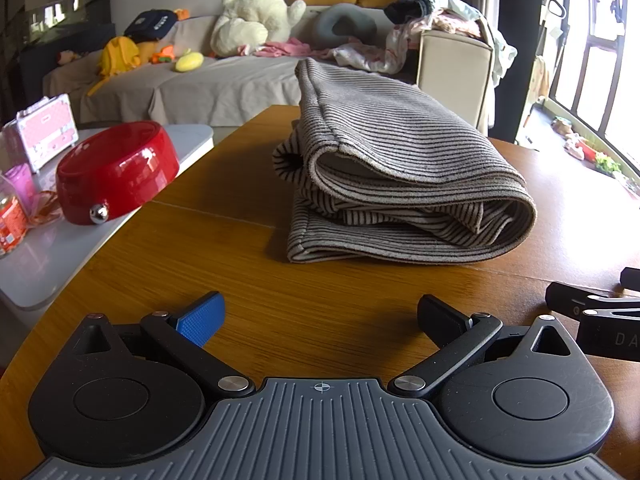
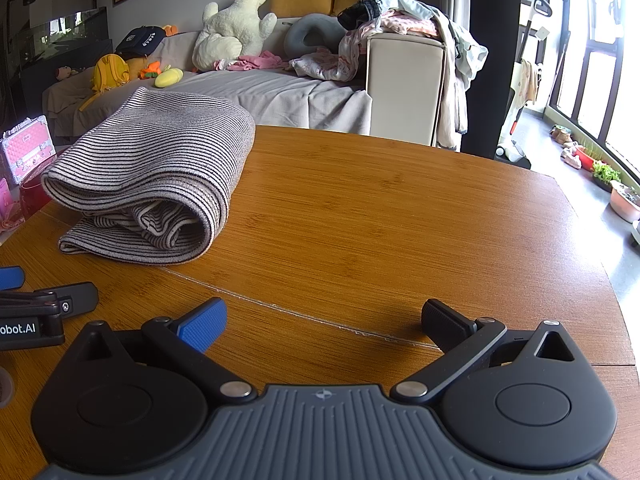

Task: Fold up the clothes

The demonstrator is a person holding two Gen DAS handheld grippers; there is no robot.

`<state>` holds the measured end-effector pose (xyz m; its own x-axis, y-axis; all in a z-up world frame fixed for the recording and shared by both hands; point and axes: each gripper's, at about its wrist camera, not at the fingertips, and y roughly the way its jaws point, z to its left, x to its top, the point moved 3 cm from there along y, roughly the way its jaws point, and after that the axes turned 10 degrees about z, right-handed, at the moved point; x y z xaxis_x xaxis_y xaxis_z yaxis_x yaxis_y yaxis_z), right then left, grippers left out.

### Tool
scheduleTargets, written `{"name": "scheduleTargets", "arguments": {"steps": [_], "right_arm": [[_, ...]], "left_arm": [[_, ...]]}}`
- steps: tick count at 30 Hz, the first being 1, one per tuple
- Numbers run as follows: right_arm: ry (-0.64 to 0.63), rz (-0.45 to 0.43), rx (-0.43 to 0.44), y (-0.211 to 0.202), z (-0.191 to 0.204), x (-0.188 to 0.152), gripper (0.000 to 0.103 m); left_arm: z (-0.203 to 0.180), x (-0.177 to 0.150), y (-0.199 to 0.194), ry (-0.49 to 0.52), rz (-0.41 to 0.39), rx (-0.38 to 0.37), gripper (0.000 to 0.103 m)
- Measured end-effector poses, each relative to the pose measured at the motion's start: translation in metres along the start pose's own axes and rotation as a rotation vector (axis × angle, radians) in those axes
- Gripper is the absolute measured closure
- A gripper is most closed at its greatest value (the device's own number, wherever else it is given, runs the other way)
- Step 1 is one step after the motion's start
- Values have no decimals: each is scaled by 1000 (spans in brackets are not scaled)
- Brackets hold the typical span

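Observation:
A grey garment with thin dark stripes (image 1: pixel 400 168) lies folded in a thick bundle on the round wooden table (image 1: pixel 240 280). It also shows in the right wrist view (image 2: pixel 152 176), at the left. My left gripper (image 1: pixel 320 318) is open and empty, low over the table, a short way in front of the bundle. My right gripper (image 2: pixel 324 322) is open and empty, to the right of the bundle over bare wood. Each gripper's fingers show at the edge of the other's view, the right (image 1: pixel 592 308) and the left (image 2: pixel 48 300).
A red bowl (image 1: pixel 116 172), a pink case (image 1: pixel 44 132) and a bottle (image 1: pixel 10 216) stand on a white side table at the left. A sofa (image 2: pixel 280 96) with plush toys and loose clothes is behind the table. Windows are at the right.

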<state>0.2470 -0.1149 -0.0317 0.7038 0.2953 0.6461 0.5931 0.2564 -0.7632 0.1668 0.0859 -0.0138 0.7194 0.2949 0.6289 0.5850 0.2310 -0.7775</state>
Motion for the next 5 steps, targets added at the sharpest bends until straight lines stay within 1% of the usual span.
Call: {"name": "scheduleTargets", "arguments": {"steps": [3,5], "right_arm": [[0,0,0,0,0,0,0],[0,0,0,0,0,0,0]], "left_arm": [[0,0,0,1,-1,0,0],[3,-1,-2,-1,-14,-40,0]]}}
